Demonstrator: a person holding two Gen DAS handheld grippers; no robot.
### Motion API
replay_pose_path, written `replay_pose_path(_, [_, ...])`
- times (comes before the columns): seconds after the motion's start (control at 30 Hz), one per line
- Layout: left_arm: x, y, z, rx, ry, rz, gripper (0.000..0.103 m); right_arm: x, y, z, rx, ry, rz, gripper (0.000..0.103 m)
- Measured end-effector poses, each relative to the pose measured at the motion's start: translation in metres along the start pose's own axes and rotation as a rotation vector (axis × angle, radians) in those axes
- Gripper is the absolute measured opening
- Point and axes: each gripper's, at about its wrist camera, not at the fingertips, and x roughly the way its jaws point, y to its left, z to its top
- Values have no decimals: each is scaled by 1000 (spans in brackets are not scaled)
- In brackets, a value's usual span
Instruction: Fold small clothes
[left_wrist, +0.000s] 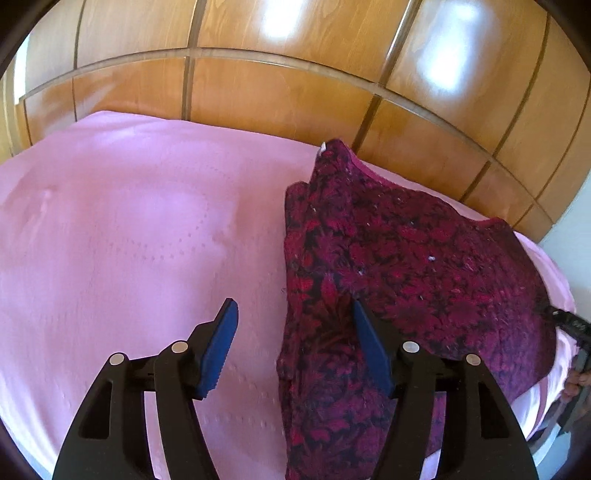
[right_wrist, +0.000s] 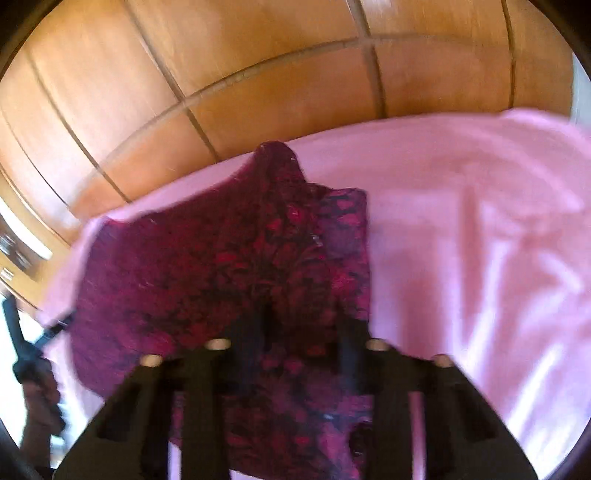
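Observation:
A dark red and black patterned garment (left_wrist: 406, 258) lies on the pink bedsheet (left_wrist: 129, 240), with one flap lifted and partly folded over. My left gripper (left_wrist: 295, 314) is open; its right pad (left_wrist: 369, 343) touches the garment's left part and its left pad (left_wrist: 221, 343) is over bare sheet. In the blurred right wrist view the garment (right_wrist: 221, 258) fills the middle and my right gripper (right_wrist: 303, 325) is low over it with its jaws apart. The right fingertips are lost in the dark cloth, so I cannot tell if cloth lies between them.
A wooden panelled headboard or wardrobe (left_wrist: 295, 74) runs along the bed's far edge. The pink sheet (right_wrist: 480, 240) spreads wide to the right in the right wrist view. The other gripper's handle and a hand (left_wrist: 576, 350) show at the bed's right edge.

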Motion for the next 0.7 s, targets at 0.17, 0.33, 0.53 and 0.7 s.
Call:
replay_pose_path(0.17, [25,-12,20,32,19,97,62,1,-1,17,14,-51,-130,0])
replay_pose_path(0.33, [11,-17,16,49,-22,133,62,14,-36,-12,147,15,-121,4])
replay_pose_path(0.53, [-23,7,-11,6,-36,41,62,-51,-29,-38,118,-110,-92,45])
replay_pose_path(0.7, [-46,23,-46,-64,-9,-139,62,-61,37,-57,-60,-121,21,65])
